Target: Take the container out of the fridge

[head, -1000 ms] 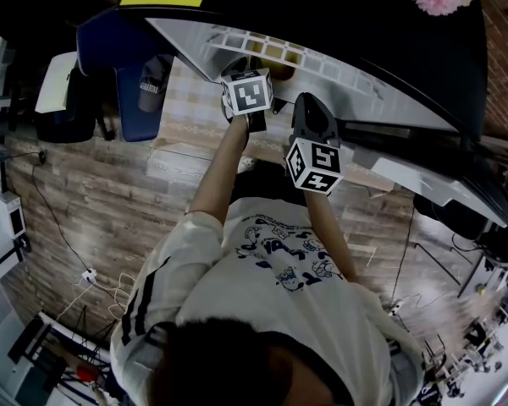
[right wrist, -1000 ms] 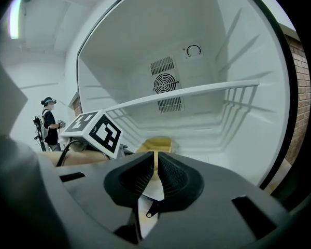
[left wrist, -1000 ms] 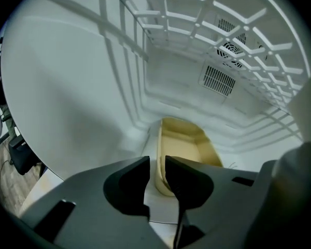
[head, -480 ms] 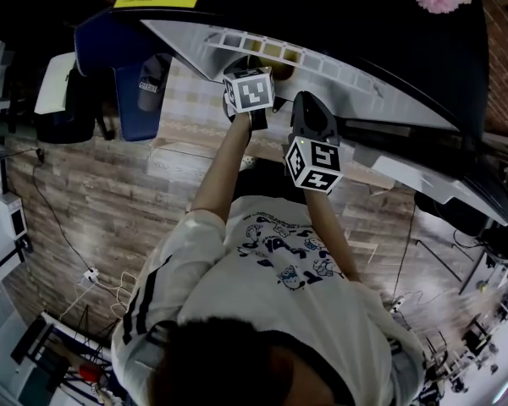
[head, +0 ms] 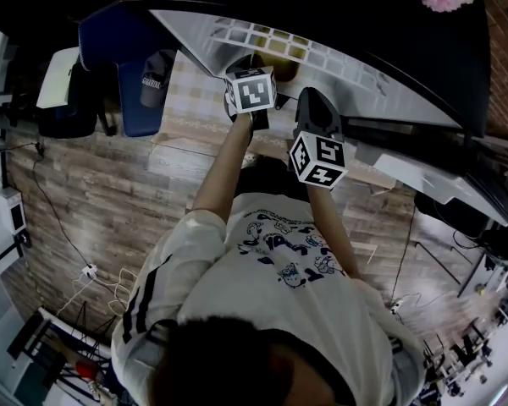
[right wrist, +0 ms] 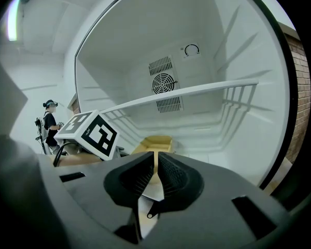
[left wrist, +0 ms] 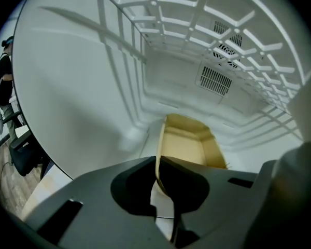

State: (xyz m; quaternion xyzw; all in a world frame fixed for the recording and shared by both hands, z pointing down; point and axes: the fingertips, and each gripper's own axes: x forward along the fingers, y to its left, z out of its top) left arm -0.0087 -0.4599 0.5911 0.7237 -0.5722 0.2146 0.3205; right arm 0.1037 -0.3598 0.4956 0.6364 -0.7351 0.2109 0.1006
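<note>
Left hand-held gripper pinching container edge inside fridge, right hand-held gripper pressed together

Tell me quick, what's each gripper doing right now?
Left gripper: closed on the wall of the tan container.
Right gripper: closed, apparently empty.

Pale fridge floor with one tan container on it
Open-topped, looks to be sitting flat around the middle of the floor, short of the vented back wall. White slatted shelf running across higher up, well above the box.
</note>
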